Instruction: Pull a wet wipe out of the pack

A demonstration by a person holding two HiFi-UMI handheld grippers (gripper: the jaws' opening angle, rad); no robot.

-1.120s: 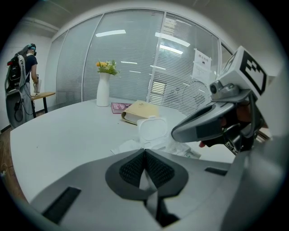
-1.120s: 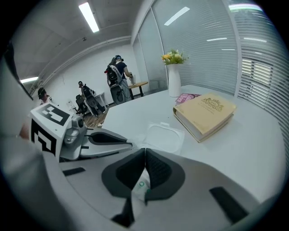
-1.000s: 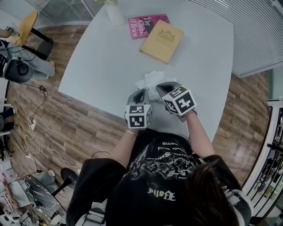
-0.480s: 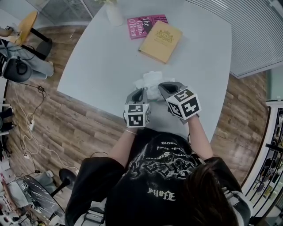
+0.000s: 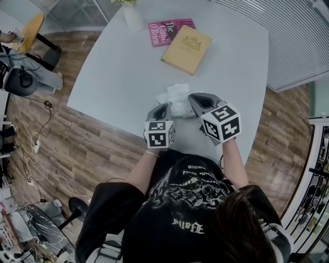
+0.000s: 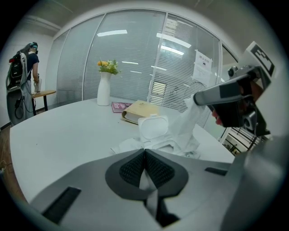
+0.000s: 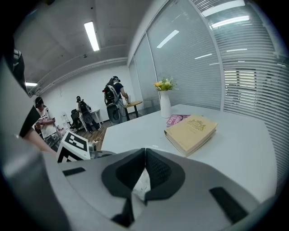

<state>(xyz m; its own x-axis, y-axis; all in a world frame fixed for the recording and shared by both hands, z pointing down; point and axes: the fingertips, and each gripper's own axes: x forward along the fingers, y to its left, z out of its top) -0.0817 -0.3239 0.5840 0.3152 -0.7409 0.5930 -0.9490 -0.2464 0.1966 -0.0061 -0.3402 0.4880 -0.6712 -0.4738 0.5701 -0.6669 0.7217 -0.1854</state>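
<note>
The white wet wipe pack (image 5: pixel 174 99) lies on the white table (image 5: pixel 123 72) with its lid (image 6: pixel 152 127) flipped open. My left gripper (image 5: pixel 163 107) is shut on the pack's near edge and pins it down; its jaws (image 6: pixel 144 154) meet in the left gripper view. A wet wipe (image 6: pixel 186 122) stretches up out of the pack's opening to my right gripper (image 6: pixel 198 97), which is shut on the wipe's top end. In the right gripper view the jaws (image 7: pixel 144 155) are closed, with white wipe (image 7: pixel 142 182) showing just behind the pads. The right gripper (image 5: pixel 192 98) hangs above the pack's right side.
A yellow book (image 5: pixel 187 49) and a pink book (image 5: pixel 168 30) lie at the table's far side beside a white vase (image 5: pixel 133 15) with flowers. The table's near edge (image 5: pixel 128 126) runs just under the grippers. People stand in the background (image 7: pixel 113 97) by a small desk.
My right gripper has risen and drifted right, still shut on the wipe, drawing more of it out of the pack. The left gripper and the pack stayed put.
</note>
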